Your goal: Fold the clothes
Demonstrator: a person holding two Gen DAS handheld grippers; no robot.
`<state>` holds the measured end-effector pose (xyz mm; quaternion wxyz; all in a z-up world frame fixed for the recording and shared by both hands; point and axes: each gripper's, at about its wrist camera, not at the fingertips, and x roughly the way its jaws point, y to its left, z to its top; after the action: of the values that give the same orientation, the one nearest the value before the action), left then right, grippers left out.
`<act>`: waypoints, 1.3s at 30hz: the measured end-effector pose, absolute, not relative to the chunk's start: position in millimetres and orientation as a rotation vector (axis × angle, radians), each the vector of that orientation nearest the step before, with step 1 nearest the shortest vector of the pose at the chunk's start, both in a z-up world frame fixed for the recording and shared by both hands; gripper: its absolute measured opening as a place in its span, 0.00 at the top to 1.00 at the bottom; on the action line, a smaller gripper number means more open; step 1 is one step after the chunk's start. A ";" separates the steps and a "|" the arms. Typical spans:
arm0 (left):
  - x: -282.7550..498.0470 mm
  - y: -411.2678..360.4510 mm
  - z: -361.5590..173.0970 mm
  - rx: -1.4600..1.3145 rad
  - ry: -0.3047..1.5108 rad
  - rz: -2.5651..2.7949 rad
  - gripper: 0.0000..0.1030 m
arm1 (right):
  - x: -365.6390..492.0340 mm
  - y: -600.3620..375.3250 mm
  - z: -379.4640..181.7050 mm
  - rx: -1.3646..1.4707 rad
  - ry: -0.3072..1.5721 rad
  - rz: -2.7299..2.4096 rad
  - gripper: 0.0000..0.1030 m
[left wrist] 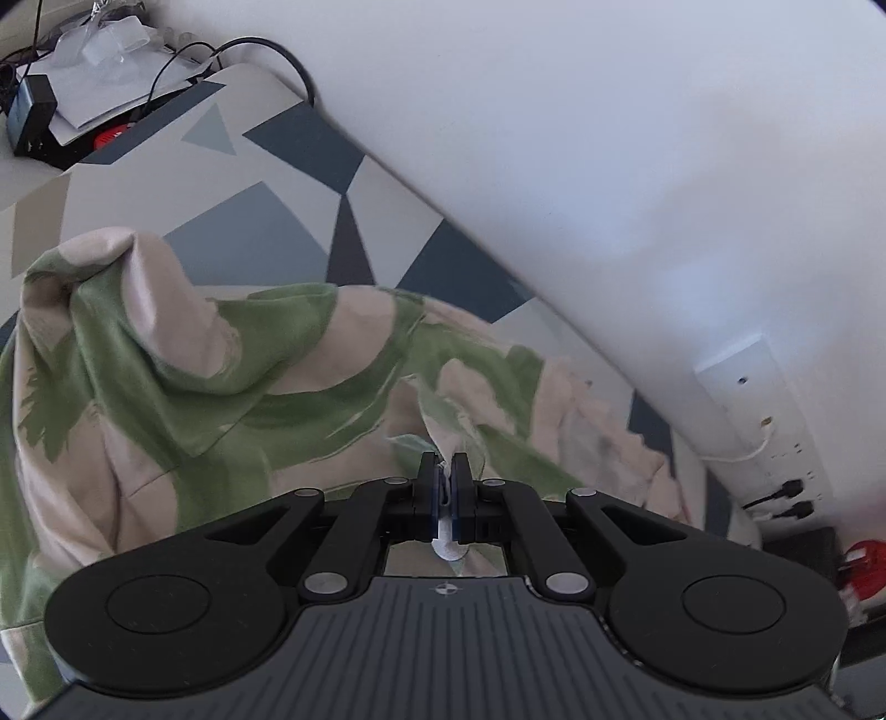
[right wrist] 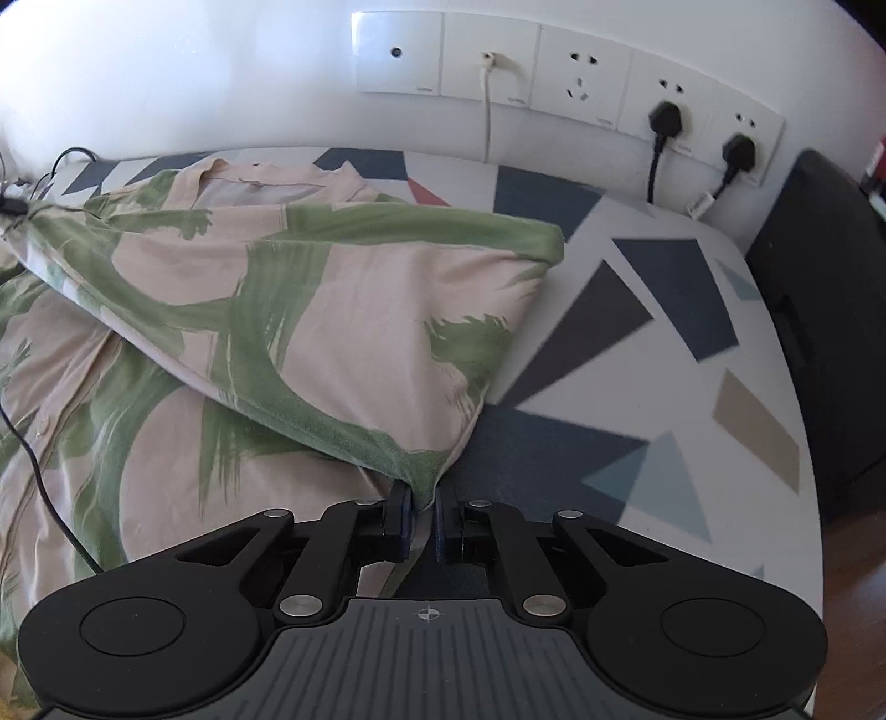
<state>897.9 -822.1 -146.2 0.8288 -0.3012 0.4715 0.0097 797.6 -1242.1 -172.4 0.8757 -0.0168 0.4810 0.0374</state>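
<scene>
Green-and-pink shirt (right wrist: pixel 232 310) drapes over the bench (right wrist: pixel 692 310), each hand-held gripper, left (left wrist: pixel 443 471) and right (right wrist: pixel 423 509), clamped on a bunched corner; thin pinches could slip, dropping the raised flap.

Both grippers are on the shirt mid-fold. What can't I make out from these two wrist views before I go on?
- Shirt bottom hem and left side: right wrist view, cut off by the frame edge and the right gripper body.
- Cloth under the lifted fold: right wrist view, hidden by the fold itself.
- How much fabric the left gripper has: left wrist view, hidden between its closed fingers.
- Clutter beyond the table's far end: left wrist view, too small and blurred.
</scene>
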 end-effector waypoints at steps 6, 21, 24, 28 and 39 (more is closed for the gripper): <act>880.3 -822.6 -189.9 -0.547 1.088 0.043 0.95 | 795.3 -1243.8 -175.6 -0.041 1.012 0.066 0.89; 921.1 -823.0 -173.1 -0.383 1.030 0.027 0.74 | 794.0 -1259.2 -150.6 0.035 0.963 0.136 0.67; 939.5 -823.2 -172.8 -0.458 1.026 -0.016 0.58 | 801.8 -1273.8 -135.3 0.129 0.910 0.125 0.59; 955.8 -822.9 -179.0 -0.534 1.057 -0.017 0.58 | 821.2 -1291.9 -128.3 0.228 0.871 0.065 0.59; 976.7 -825.8 -178.2 -0.640 1.083 -0.049 0.90 | 866.4 -1310.6 -156.8 0.327 0.879 -0.080 0.58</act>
<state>976.7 -825.8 -178.2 0.8084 -0.2994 0.5063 -0.0230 866.4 -1310.6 -156.8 0.8913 0.1576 0.4234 -0.0387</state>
